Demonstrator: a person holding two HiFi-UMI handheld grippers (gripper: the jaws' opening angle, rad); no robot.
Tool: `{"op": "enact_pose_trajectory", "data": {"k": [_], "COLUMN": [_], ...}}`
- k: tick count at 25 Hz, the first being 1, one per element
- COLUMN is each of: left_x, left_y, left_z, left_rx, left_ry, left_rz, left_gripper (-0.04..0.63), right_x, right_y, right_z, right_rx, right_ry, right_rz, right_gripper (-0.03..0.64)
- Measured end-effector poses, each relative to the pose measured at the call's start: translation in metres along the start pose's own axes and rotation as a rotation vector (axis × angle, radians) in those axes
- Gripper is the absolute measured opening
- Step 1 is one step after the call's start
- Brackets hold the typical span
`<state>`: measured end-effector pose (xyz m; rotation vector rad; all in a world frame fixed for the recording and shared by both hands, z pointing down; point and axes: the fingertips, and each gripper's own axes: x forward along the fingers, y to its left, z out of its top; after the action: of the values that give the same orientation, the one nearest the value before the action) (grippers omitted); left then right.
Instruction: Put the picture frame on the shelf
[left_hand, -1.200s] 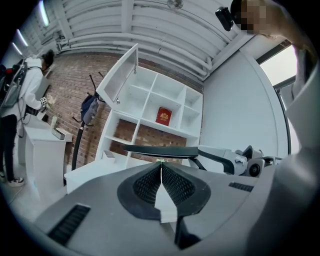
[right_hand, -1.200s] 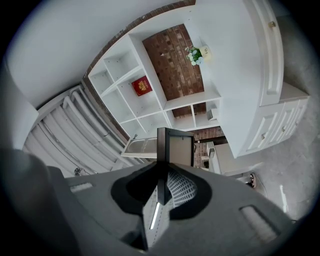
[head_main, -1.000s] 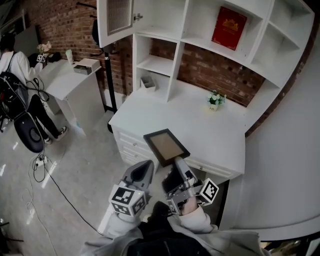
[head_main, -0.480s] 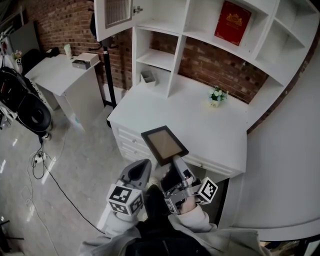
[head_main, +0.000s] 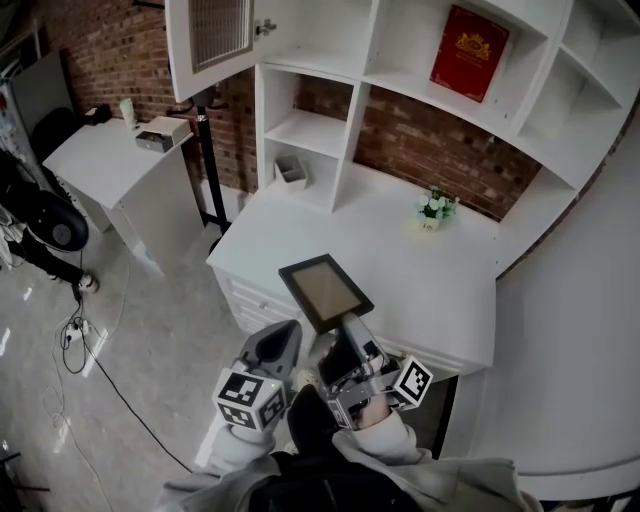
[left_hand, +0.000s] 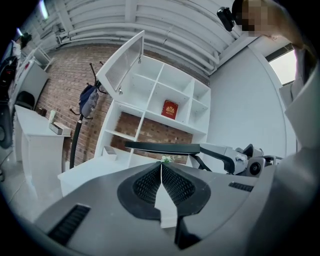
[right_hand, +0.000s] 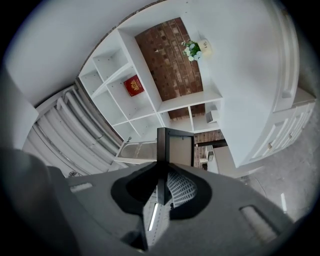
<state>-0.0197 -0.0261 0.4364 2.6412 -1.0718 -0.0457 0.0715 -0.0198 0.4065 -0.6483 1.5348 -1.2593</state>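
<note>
Fingers: right gripper (head_main: 349, 323) clamped on near edge of picture frame (head_main: 325, 290), left gripper (head_main: 285, 337) together, empty | frame: held flat over near desk (head_main: 430, 290) edge | done: lifted | left: carry to far shelf (head_main: 312, 130), release

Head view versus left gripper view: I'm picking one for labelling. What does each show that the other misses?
Only the head view shows the picture frame's face from above, gripped at its near corner by the right gripper, and the cable on the floor. Only the left gripper view shows the left gripper's jaws pressed together, empty, and a hanging bag. Both show the frame, the red book, the flowers and the white shelf.
</note>
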Motion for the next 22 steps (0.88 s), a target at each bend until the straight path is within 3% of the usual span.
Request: {"op": "enact_pose_trajectory", "data": {"k": [12,22], "left_x": [0.078,0.147], "left_y": [0.071,0.114], "left_z": [0.021,0.040], "left_rx": [-0.047,-0.038], "left_ry": [0.018,0.010], "left_rz": [0.037,0.064], "left_gripper": [0.005,0.005], "right_x": [0.101,0.170], "right_y": [-0.027,-0.049], "right_z": [0.055,0.105], "right_rx": [-0.036,-0.021], "right_ry": [0.047,0.069], "right_rz": [0.006,0.025], "right_gripper": [0.057,0.057]}}
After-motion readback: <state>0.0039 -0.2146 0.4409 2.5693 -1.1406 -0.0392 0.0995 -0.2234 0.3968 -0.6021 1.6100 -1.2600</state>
